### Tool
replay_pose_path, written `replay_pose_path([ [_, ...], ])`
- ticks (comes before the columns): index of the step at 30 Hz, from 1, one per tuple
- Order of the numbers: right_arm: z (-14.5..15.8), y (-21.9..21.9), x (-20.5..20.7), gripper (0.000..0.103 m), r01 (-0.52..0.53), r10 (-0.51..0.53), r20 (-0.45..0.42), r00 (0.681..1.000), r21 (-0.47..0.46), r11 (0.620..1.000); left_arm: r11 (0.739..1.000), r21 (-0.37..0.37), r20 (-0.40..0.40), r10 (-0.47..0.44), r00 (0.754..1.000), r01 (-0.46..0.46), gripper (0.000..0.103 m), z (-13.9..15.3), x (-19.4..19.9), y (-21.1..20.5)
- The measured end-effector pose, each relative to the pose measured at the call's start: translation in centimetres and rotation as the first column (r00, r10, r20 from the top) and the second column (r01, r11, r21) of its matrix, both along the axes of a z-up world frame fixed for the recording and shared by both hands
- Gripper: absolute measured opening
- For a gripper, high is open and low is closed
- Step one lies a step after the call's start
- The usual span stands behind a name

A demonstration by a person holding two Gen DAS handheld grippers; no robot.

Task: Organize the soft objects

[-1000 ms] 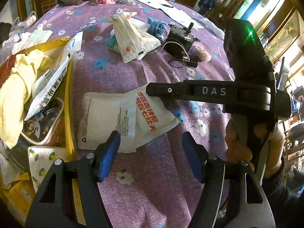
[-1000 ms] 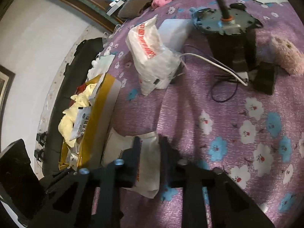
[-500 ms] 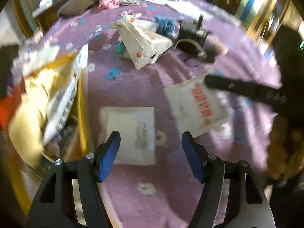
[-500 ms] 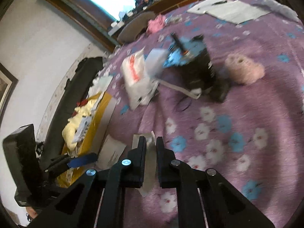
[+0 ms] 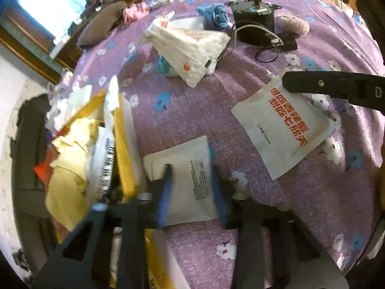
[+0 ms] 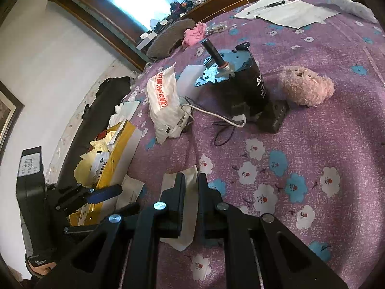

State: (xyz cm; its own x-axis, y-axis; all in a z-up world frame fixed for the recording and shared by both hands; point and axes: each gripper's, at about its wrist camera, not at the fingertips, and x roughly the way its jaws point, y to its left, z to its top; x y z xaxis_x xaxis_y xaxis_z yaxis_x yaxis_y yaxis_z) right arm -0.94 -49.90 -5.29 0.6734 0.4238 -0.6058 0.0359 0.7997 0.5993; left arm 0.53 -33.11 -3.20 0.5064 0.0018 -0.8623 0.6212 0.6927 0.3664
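Closing just now on the plain packet [image 5: 190, 178], the left gripper [image 5: 192, 190] may crumple it; the right gripper [image 6: 191, 202] clamps the printed packet [image 5: 284, 122], which could slip

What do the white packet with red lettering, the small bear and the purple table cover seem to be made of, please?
White packet with red lettering: probably thin matte plastic film; flat, sealed edges, a punched corner hole.
Small bear: plush fabric, judging by its curly, fuzzy pink pile.
Purple table cover: looks like a soft printed textile with a fine speckled texture; the exact fibre cannot be told.
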Motion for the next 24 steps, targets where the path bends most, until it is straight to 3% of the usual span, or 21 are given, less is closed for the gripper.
replay_pose_path([
  [8, 0.1, 0.2, 0.0, 0.009, -0.004, 0.004, 0.005, 1.0, 0.006, 1.0, 0.998, 0.057, 0.058, 0.034, 0.998, -0.037, 0.016, 0.9, 0.7, 1.5],
  [16, 0.0, 0.2, 0.1, 0.009, -0.009, 0.009, 0.006, 1.0, 0.015, 1.0, 0.992, -0.121, -0.15, 0.024, 0.988, -0.042, 0.018, 1.2, 1.2, 0.9],
  [20, -0.1, 0.3, 0.1, 0.009, -0.016, 0.016, 0.004, 1.0, 0.009, 1.0, 0.995, -0.087, -0.141, 0.029, 0.99, -0.041, 0.018, 0.3, 0.7, 0.1],
  [24, 0.0, 0.5, 0.2, 0.009, -0.021, 0.021, 0.004, 1.0, -0.002, 1.0, 0.988, -0.13, -0.165, 0.06, 0.985, -0.082, 0.021, 0.6, 0.8, 0.4],
])
